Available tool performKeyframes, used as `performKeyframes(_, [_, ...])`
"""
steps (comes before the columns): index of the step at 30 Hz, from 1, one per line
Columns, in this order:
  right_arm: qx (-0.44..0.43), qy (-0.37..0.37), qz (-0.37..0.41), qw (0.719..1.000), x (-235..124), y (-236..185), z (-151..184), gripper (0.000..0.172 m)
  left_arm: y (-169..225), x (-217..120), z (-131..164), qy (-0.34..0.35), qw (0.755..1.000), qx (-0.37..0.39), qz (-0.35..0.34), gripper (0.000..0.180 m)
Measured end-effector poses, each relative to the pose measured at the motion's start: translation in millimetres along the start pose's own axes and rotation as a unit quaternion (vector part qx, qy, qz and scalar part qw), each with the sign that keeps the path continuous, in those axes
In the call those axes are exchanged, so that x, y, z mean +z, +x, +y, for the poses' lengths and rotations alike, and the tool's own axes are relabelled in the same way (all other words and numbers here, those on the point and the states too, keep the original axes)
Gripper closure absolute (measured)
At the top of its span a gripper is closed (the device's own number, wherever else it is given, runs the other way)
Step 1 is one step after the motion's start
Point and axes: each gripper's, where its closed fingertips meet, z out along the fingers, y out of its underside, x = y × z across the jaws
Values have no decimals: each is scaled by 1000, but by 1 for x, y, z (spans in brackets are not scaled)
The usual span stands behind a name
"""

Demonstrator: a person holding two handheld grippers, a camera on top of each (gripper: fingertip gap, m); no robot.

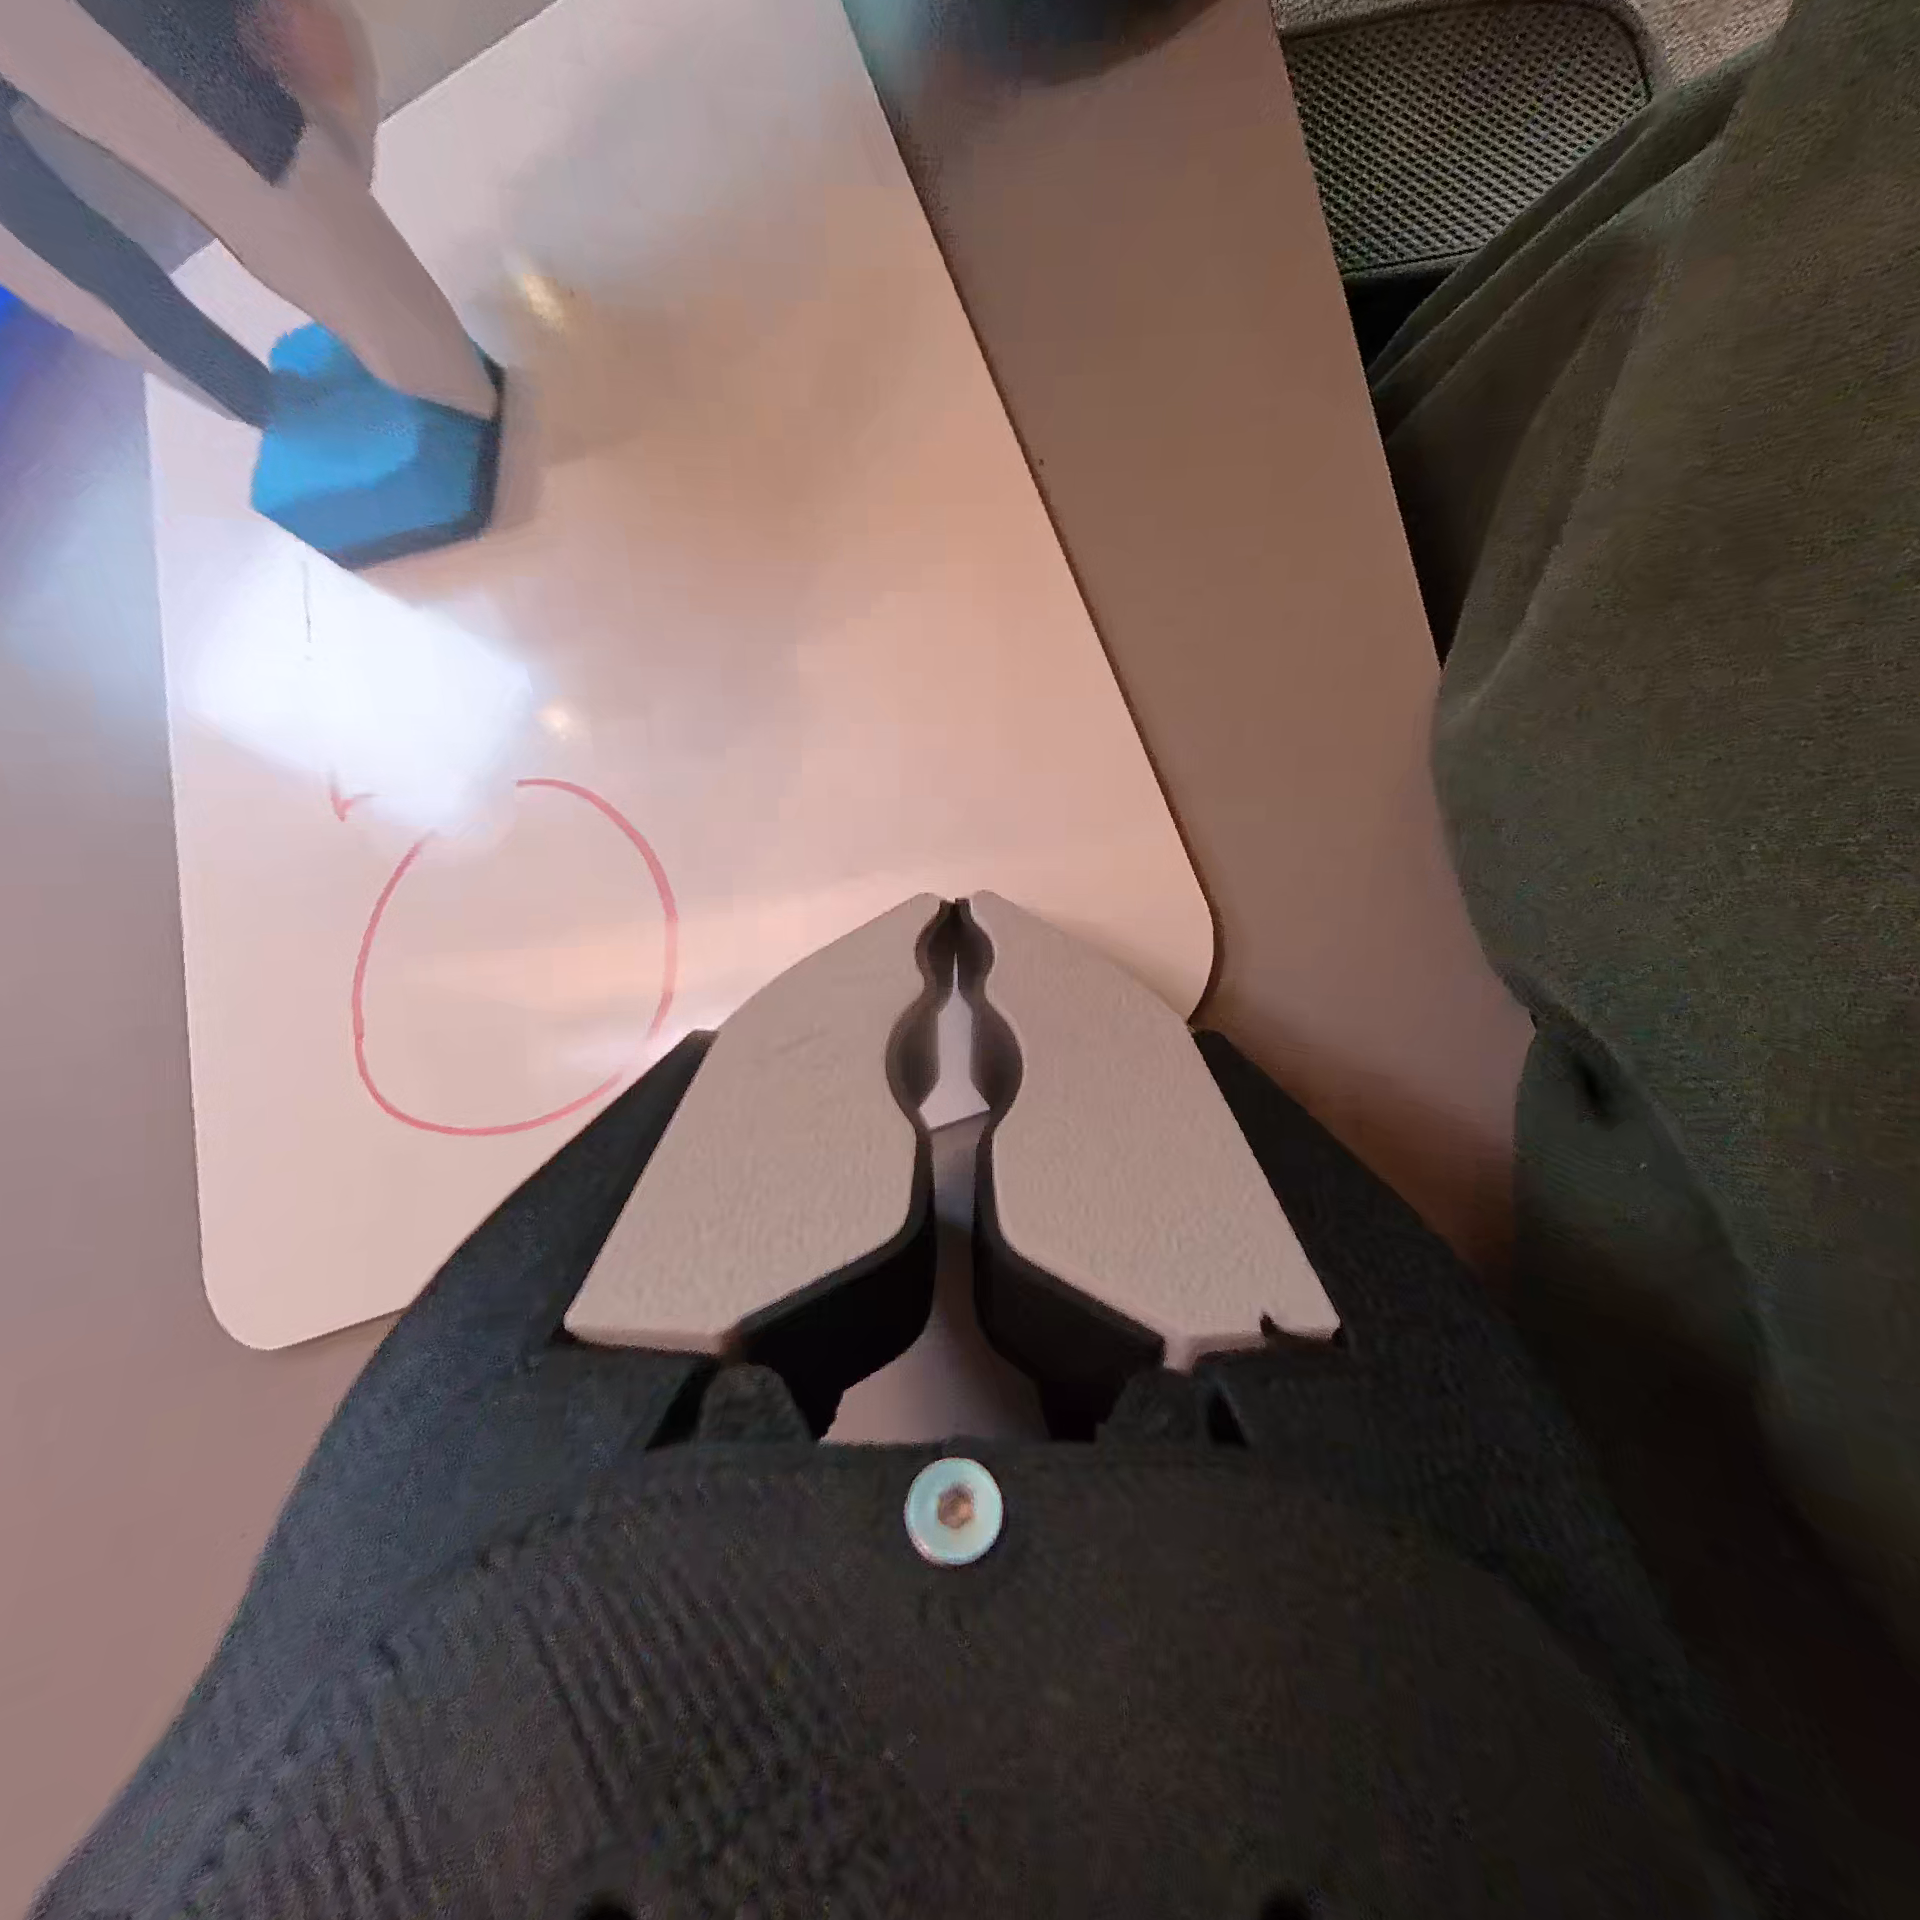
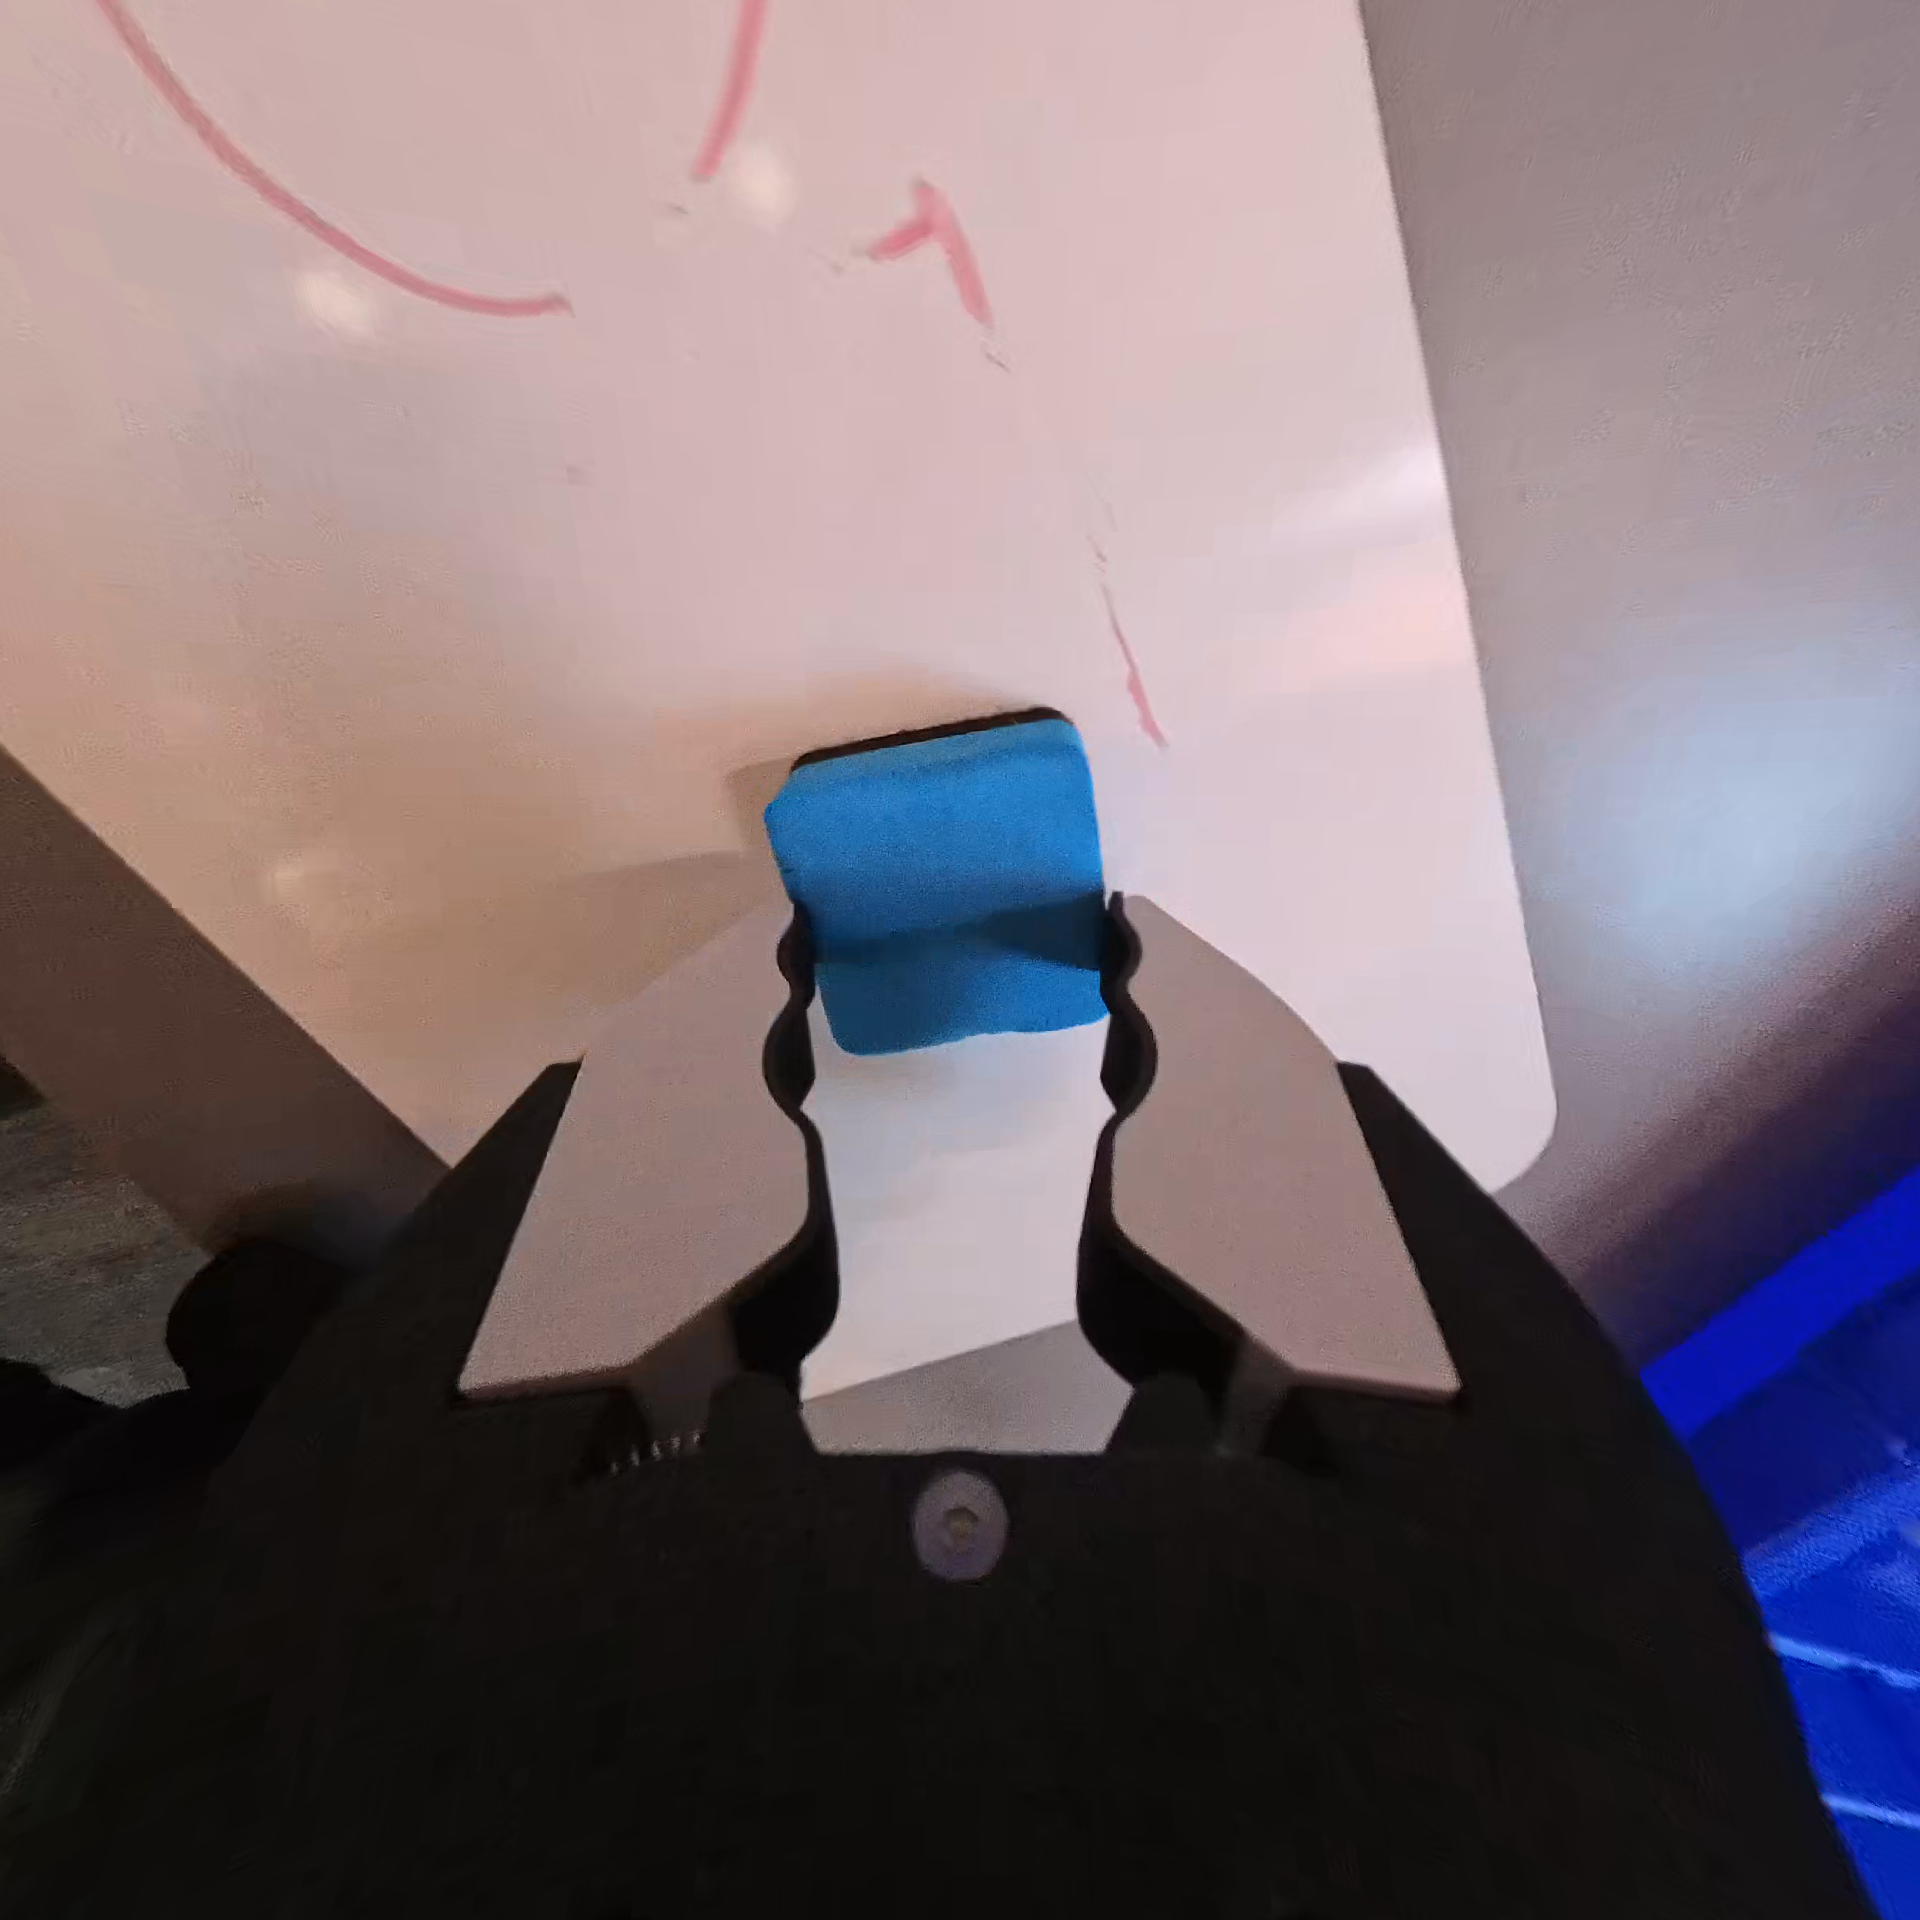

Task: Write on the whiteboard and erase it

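Note:
A white whiteboard [image 1: 810,644] lies flat on the table and also fills the right wrist view [image 2: 623,540]. It bears a red circle [image 1: 514,956] and a few broken red strokes [image 2: 935,244]. My right gripper [image 2: 951,935] is shut on a blue eraser [image 2: 940,883] with a dark underside, its two pads pressed against the eraser's sides, and the eraser rests on the board. The left wrist view shows the same eraser [image 1: 364,457] at the board's far left, held by that gripper. My left gripper [image 1: 958,909] is shut with nothing between its pads, over the board's near right corner.
The board lies on a beige table [image 1: 1299,727]. A person's dark green clothing [image 1: 1683,831] fills the right side of the left wrist view. A blue glowing area [image 2: 1829,1455] lies past the table at the lower right. A bright glare patch [image 1: 353,707] sits on the board. Left tips to right tips: about 20 centimeters.

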Motion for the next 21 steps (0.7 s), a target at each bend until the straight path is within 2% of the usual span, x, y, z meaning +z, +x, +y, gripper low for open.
performKeyframes(3, [-71, 27, 2, 997, 4, -24, -39, 118, 1, 0, -1, 0, 1000, -1, 3, 180])
performKeyframes(5, [-89, 60, 13, 994, 6, -24, -66, 118, 1, 1, -1, 1, 1000, -2, 3, 180])
performKeyframes(8, [-35, 125, 29, 991, 8, 5, -98, 118, 1, 0, 0, -3, 1000, 1, -1, 180])
performKeyframes(11, [-22, 159, 62, 985, 8, 30, -121, 119, 0, 0, 0, -5, 1000, 2, -7, 180])
performKeyframes(15, [-110, 136, 110, 978, 7, 6, -157, 118, -1, 2, -1, -3, 1000, -8, -7, 180])
performKeyframes(17, [-118, 92, 140, 979, 5, 14, -149, 118, -2, 2, -1, -2, 1000, -9, -8, 180])
performKeyframes(21, [32, 32, 127, 991, 0, 67, -72, 118, 0, 1, -1, -4, 1000, -1, -14, 180])
